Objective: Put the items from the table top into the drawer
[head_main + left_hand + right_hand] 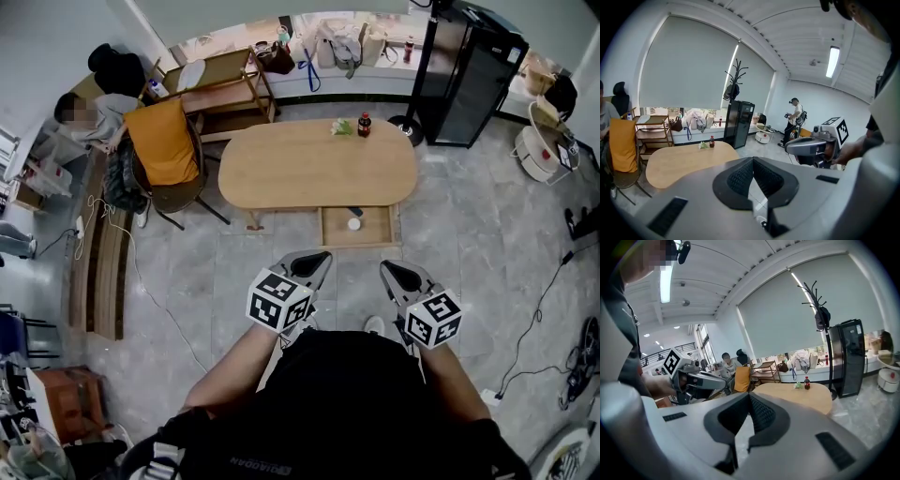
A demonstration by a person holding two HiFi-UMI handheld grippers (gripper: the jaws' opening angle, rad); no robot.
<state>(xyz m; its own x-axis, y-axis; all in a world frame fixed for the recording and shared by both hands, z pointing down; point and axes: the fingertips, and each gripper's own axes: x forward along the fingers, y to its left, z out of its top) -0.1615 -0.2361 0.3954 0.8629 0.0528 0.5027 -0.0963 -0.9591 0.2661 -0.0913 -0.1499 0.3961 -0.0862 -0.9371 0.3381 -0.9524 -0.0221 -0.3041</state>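
Both grippers are held low in front of the person, well short of the table (281,178). The left gripper (312,265) is clenched, its jaws pressed together at the tips with nothing between them. The right gripper (401,277) is likewise closed tight and empty. Near the far edge of the oval wooden table a dark bottle (364,125) with a red cap is stood upright. A small green-and-white item (342,127) is laid just beside it, to its left in the head view. The drawer (333,231) is pulled open under the table's near edge. Inside it a small white round object (353,223) is seen, with a dark object (356,212) just behind it.
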